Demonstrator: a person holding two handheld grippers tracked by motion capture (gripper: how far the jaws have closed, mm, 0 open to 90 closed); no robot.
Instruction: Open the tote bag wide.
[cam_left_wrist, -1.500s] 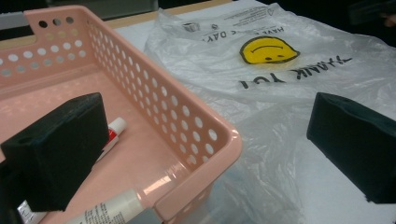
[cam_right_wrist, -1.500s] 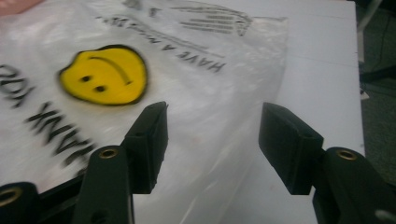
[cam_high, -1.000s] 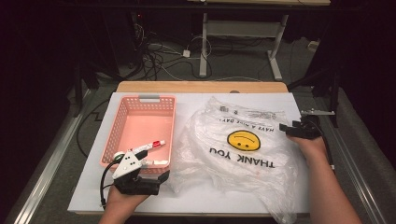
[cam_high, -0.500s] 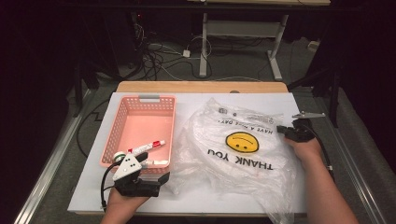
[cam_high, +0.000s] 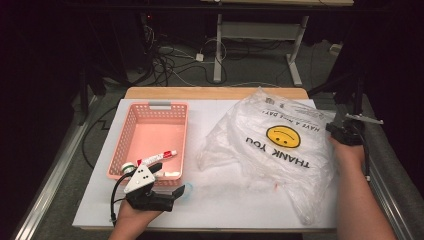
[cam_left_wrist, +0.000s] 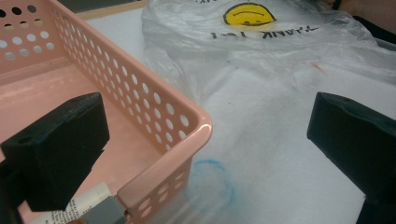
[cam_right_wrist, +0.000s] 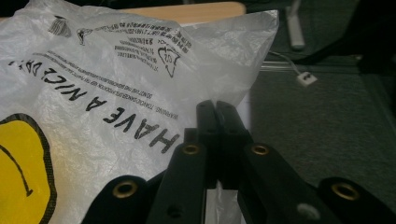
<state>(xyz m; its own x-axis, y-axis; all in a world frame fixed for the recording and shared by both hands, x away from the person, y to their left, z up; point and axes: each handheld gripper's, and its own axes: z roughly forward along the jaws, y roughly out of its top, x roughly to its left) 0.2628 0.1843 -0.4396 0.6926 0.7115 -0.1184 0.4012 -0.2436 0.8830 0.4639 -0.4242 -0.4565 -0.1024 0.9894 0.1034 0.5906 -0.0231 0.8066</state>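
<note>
A pink perforated plastic basket (cam_high: 152, 135) stands on the white table top (cam_high: 235, 200), its landmark here. Inside it, at the near end, lies a white marker with a red label (cam_high: 157, 157). Just in front of the basket's near right corner, the left gripper (cam_high: 170, 195) rests with its jaws spread wide, nothing between them. Right of the basket sprawls a clear crinkled plastic bag printed with a yellow smiley face (cam_high: 280, 150). At the bag's right edge, the right gripper (cam_right_wrist: 216, 109) has just closed; its jaws are pressed together on the bag's edge. Beyond the basket, cables (cam_high: 170, 60) trail over the dark floor.
</note>
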